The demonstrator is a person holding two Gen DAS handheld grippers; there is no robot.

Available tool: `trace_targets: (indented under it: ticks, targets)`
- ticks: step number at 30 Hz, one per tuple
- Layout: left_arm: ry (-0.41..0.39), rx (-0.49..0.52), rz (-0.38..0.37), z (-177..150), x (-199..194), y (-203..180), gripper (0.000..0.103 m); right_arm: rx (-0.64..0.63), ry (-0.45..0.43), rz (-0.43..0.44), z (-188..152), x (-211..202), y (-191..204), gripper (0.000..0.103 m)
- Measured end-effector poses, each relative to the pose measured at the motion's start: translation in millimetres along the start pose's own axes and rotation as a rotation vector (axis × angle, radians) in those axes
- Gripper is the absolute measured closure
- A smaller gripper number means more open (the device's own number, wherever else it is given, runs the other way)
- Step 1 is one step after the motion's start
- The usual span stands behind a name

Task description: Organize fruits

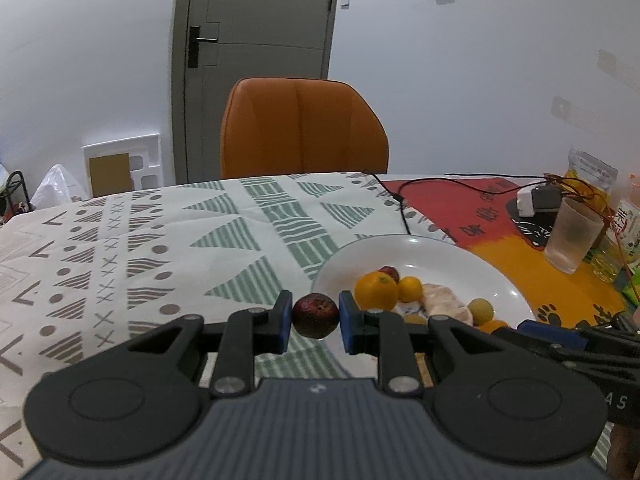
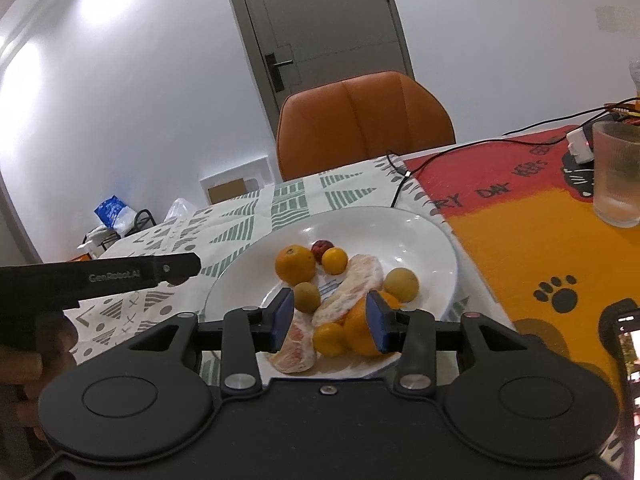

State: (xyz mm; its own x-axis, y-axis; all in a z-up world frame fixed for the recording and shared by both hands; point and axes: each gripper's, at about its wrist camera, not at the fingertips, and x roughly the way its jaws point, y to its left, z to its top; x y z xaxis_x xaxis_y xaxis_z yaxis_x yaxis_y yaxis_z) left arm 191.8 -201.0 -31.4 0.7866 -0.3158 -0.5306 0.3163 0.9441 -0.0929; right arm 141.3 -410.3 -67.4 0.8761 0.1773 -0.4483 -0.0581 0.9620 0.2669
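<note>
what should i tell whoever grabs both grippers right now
Left gripper: shut on a dark red fruit, held above the tablecloth beside the white plate.
Right gripper: open, empty, hovering over the plate's near side.
On the plate: oranges, peeled pomelo segments, small yellow-green fruits, another red fruit.
Done: dark red fruit gripped.
Left: place it; whether other fruits still need sorting is unclear.

A table (image 1: 100,320) covered by a white cloth (image 1: 224,236) printed with green and grey triangles, dots and crosses. To its right lies a red and orange mat (image 2: 520,248) with black lettering and paw prints. A white plate (image 2: 420,236) sits on the cloth beside the mat. A frosted glass (image 2: 618,174), white adapter (image 1: 526,202) and black cable (image 1: 394,194) rest on the mat.
</note>
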Motion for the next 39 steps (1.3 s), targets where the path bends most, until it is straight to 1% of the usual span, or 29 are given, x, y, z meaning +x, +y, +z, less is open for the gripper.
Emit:
trace_targets:
  ticks: [9, 12, 14, 20, 27, 31, 33, 38, 39]
  targets:
    - [0.011, 0.018, -0.015, 1.1, 6.2, -14.7, 0.08, 0.02, -0.012, -0.001, -0.1, -2.8, -12.2, 0.062]
    - [0.018, 0.015, -0.034, 1.9, 6.2, -17.7, 0.08, 0.023, -0.012, -0.002, -0.8, -3.6, -13.5, 0.062]
    - [0.011, 0.004, -0.037, 2.8, 3.2, -17.8, 0.078, 0.025, -0.013, -0.002, -0.7, -4.7, -13.8, 0.062]
    - [-0.003, 0.011, -0.011, 4.1, -8.8, -12.6, 0.077, 0.019, -0.019, 0.015, -0.4, -7.0, -7.6, 0.061]
    - [0.017, -0.02, 0.023, -1.3, -24.1, 6.6, 0.076, 0.006, -0.027, 0.022, 0.1, -10.3, 4.9, 0.057]
    - [0.024, -0.036, 0.046, -6.5, -35.1, 18.2, 0.07, -0.003, -0.023, 0.022, -0.7, -12.3, 11.9, 0.055]
    - [0.023, -0.042, 0.056, -8.8, -40.4, 23.4, 0.069, -0.01, -0.025, 0.024, -1.9, -14.4, 16.4, 0.051]
    - [0.021, -0.055, 0.078, -13.0, -54.7, 34.9, 0.065, -0.024, -0.028, 0.035, -3.7, -18.1, 27.7, 0.049]
    - [0.02, -0.056, 0.081, -13.6, -57.5, 36.5, 0.061, -0.025, -0.029, 0.034, -3.7, -19.0, 30.1, 0.048]
